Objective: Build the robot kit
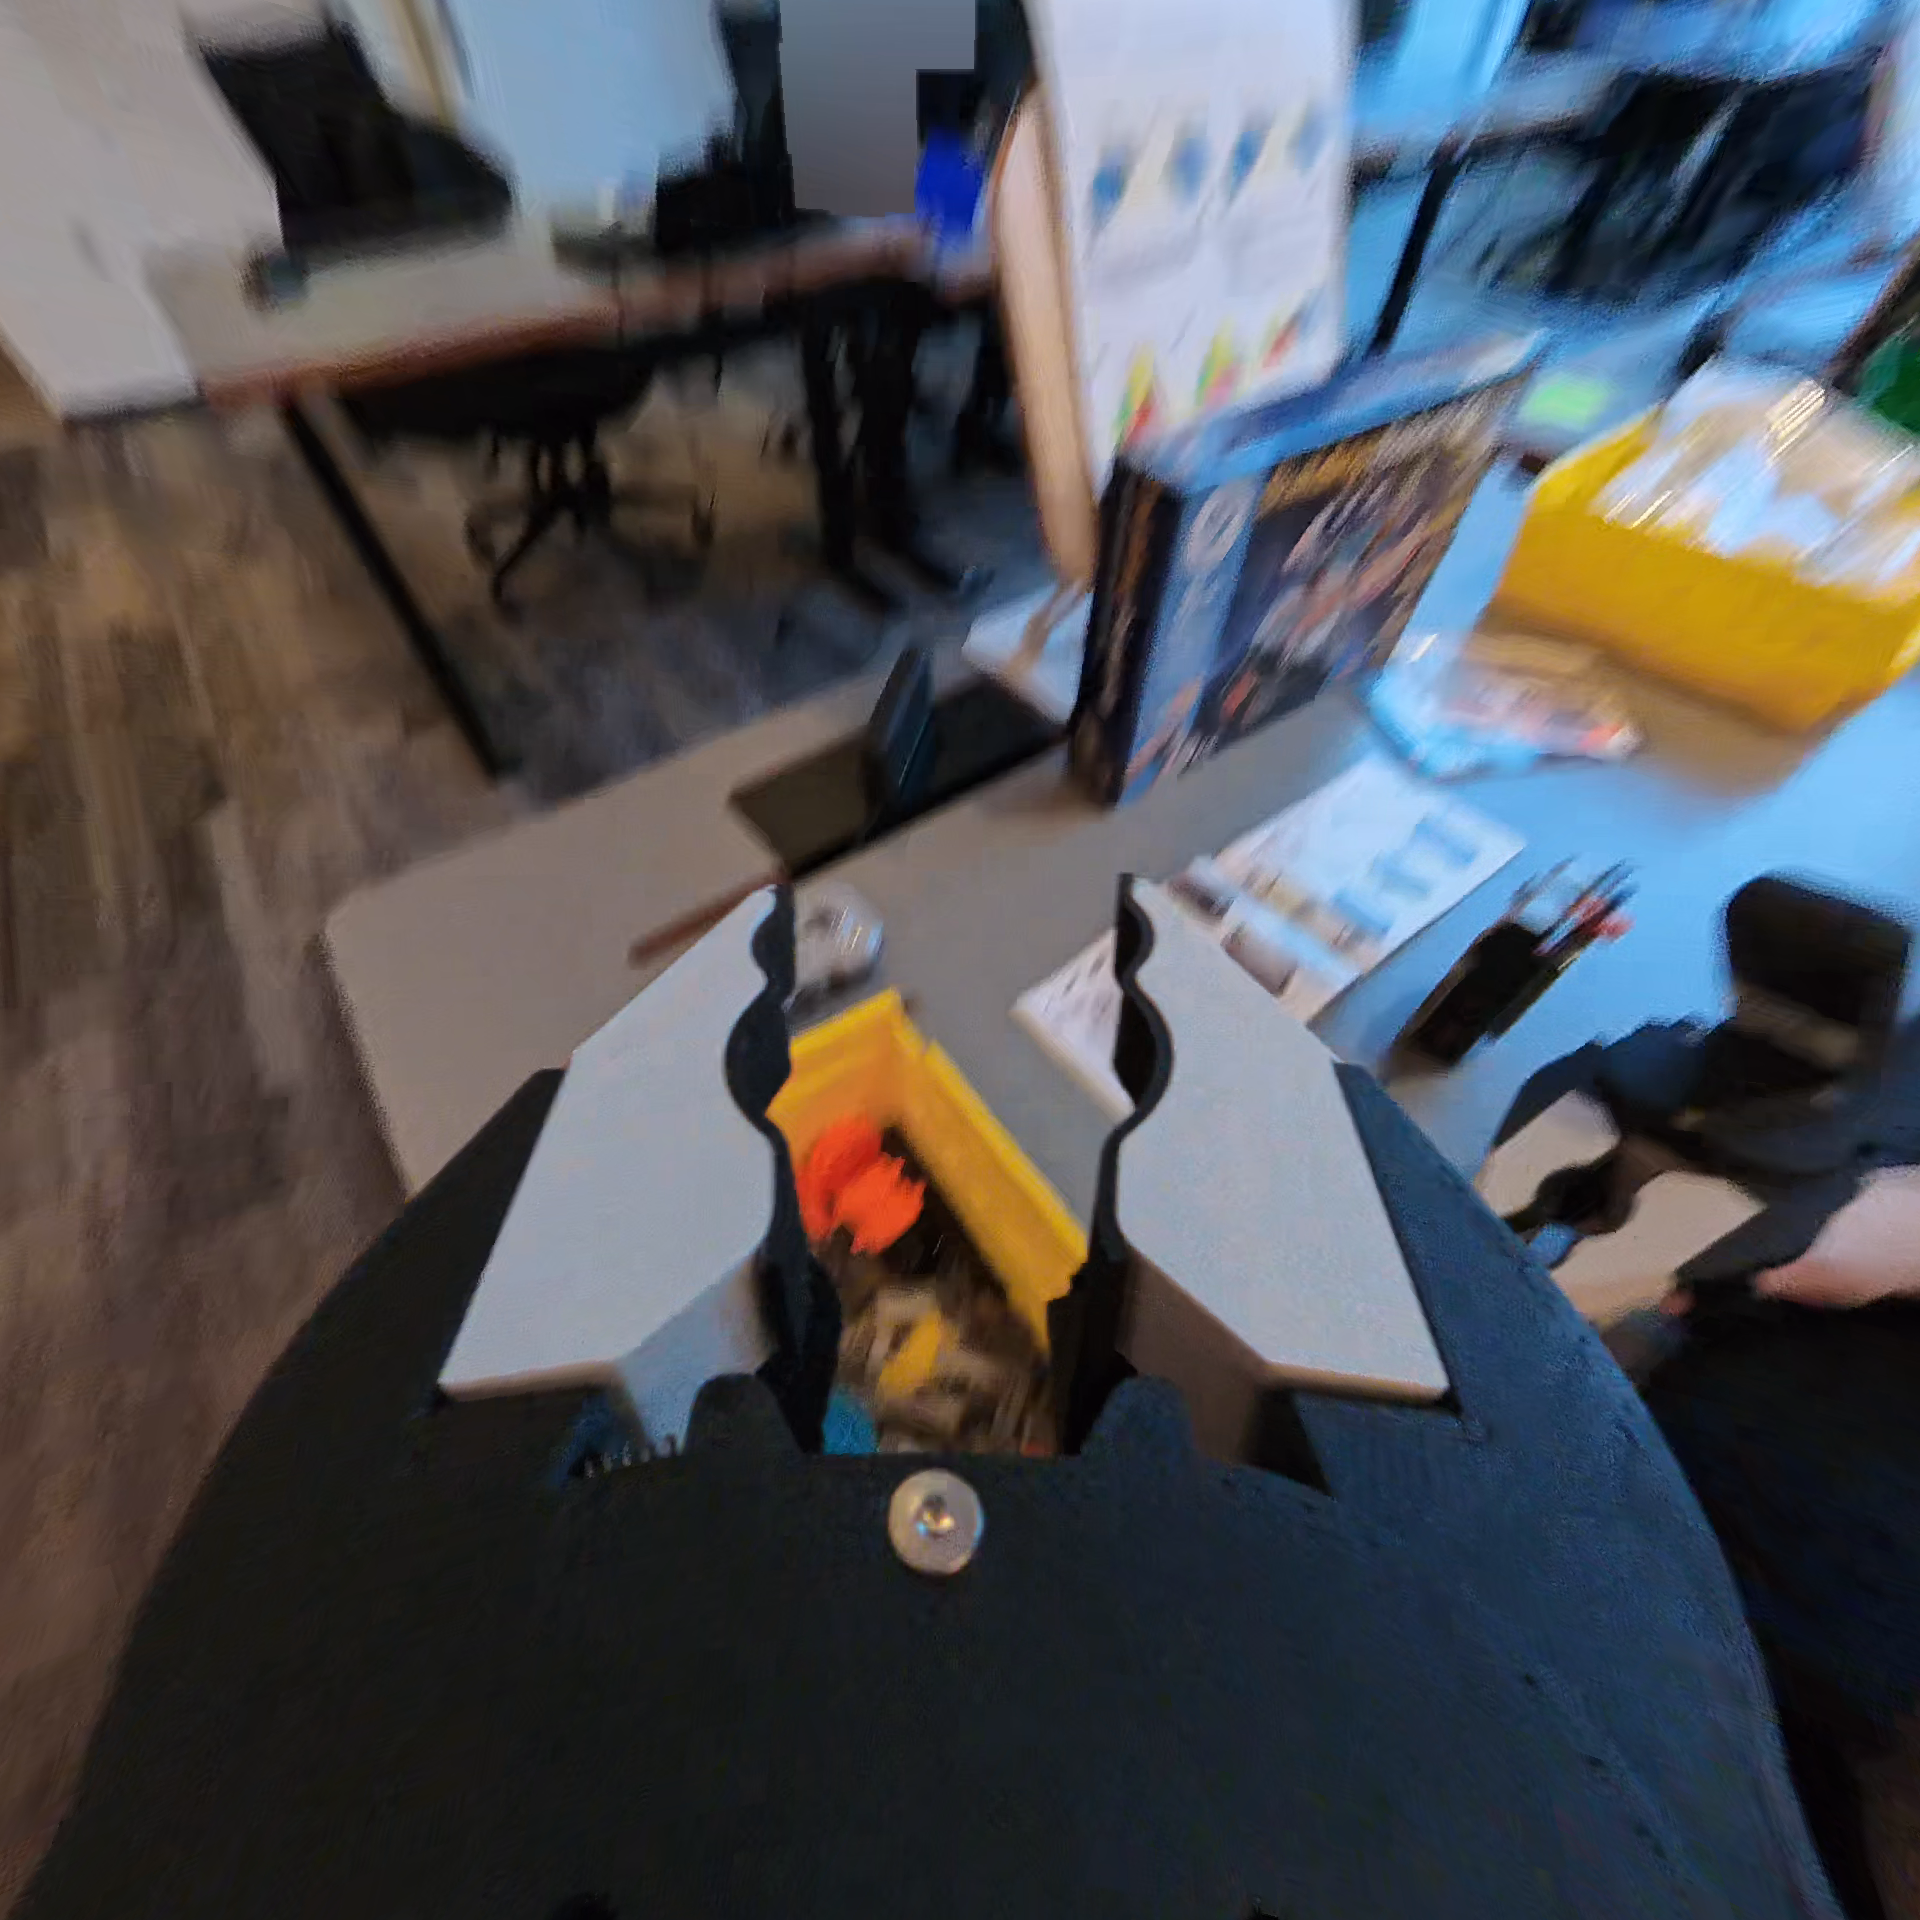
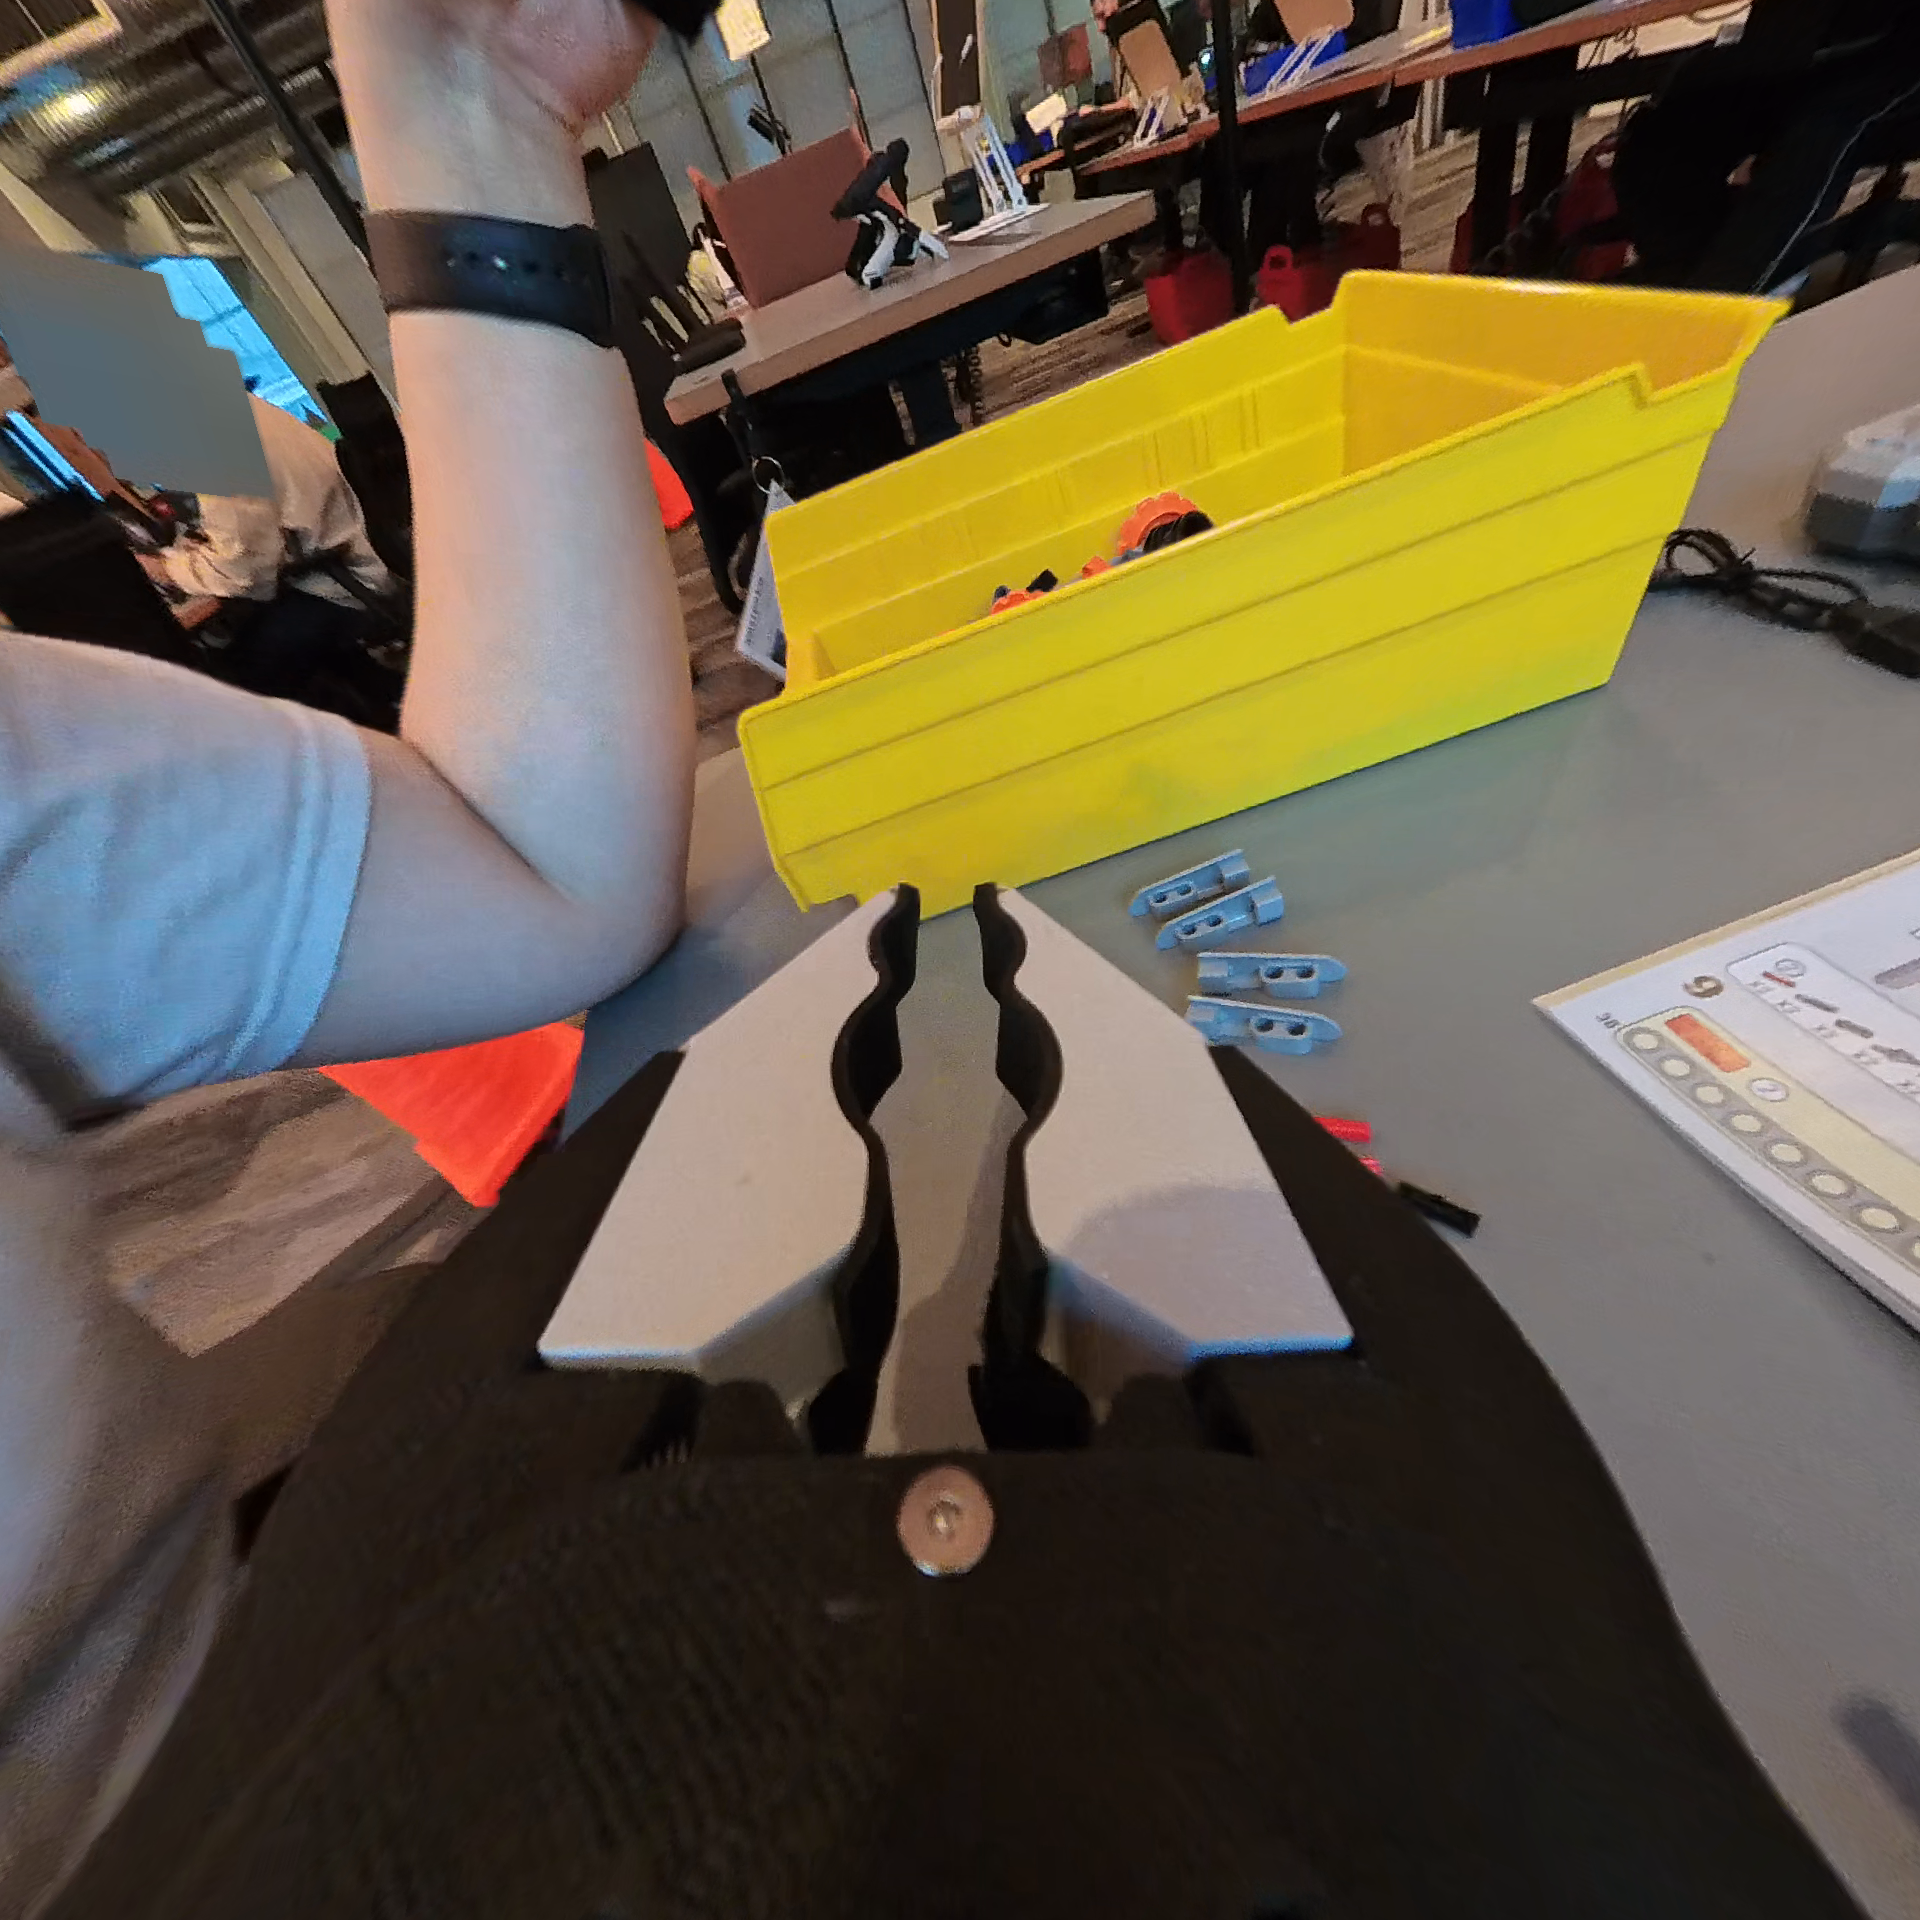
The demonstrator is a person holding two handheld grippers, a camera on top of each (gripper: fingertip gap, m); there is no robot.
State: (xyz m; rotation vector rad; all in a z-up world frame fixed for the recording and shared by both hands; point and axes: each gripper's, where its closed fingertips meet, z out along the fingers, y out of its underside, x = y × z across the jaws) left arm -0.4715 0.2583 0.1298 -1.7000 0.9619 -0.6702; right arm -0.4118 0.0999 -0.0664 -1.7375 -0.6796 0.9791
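Observation:
In the blurred left wrist view my left gripper [image 1: 953, 899] is open wide and empty, held above a yellow bin [image 1: 977, 1132] with an orange toothed part [image 1: 857, 1184] and other small pieces inside. My right gripper [image 2: 945, 894] hovers low over the grey table, its jaws a narrow gap apart with nothing between them. Its tips are just short of the yellow bin's near wall [image 2: 1195, 717], and orange parts [image 2: 1153, 520] show over the rim. Several blue-grey pieces [image 2: 1247, 966] lie just right of the tips. The right gripper also shows at the right edge of the left wrist view [image 1: 1787, 1081], held by a hand.
A person's bent arm [image 2: 540, 623] with a black wristband stands left of the bin. An open instruction booklet [image 2: 1766, 1101], small red pins [image 2: 1340, 1127] and a black pin [image 2: 1439, 1210] lie to the right. A dark box [image 1: 1278, 603], a second yellow bin [image 1: 1704, 592] and a black pen holder [image 1: 1507, 966] stand farther off. The gap from one gripper's tips to the other's is roughly 25 cm.

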